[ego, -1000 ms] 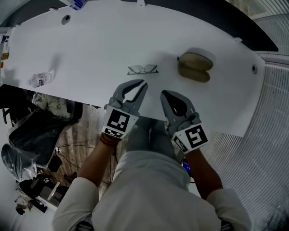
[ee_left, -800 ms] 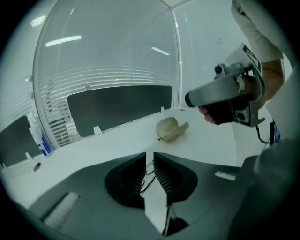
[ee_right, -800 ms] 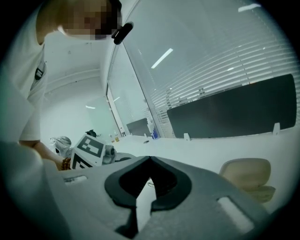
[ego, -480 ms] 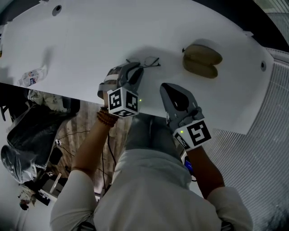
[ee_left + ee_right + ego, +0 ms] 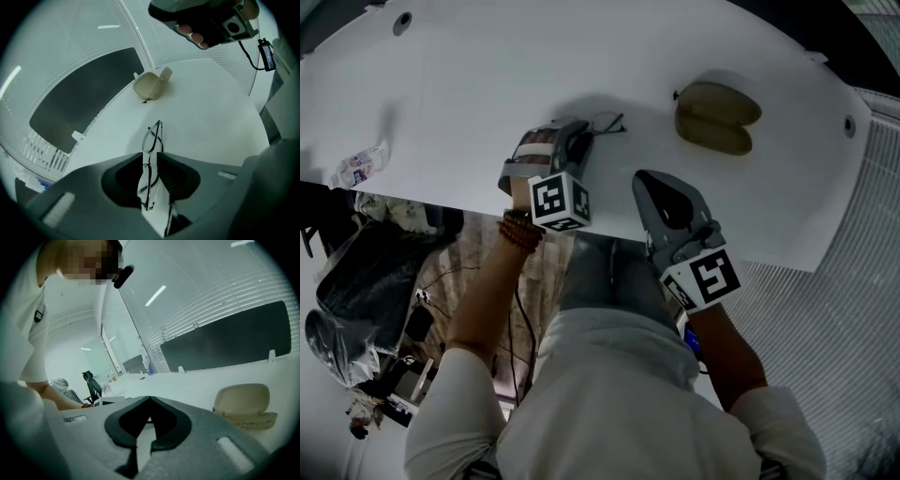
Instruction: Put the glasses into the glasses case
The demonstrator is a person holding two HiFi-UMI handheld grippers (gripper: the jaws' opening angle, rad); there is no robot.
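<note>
The glasses case (image 5: pixel 715 117) lies open on the white table (image 5: pixel 469 84). It is tan, and its two halves are spread apart like a shell. Inside both halves I can see only the tan lining. The glasses (image 5: pixel 151 139) are not in the case. They lie on the table near it, on the side where the left gripper (image 5: pixel 150 154) is. There is a bare bit of table between the glasses and the case, so they do not touch. The left gripper points down at the glasses from above. Its jaws have just been opening. They stand a little apart now, with one end of the glasses in the gap between them. The other end sticks out past the tips, toward the case. The jaws do not look like they are squeezing the frame. The right gripper (image 5: pixel 149 399) is on the person's side of the case and apart from it, over the near edge of the table. Its tips are pressed together and nothing is between them. A crumpled packet (image 5: pixel 358 166) lies far from the case, at the other end of the table.
</note>
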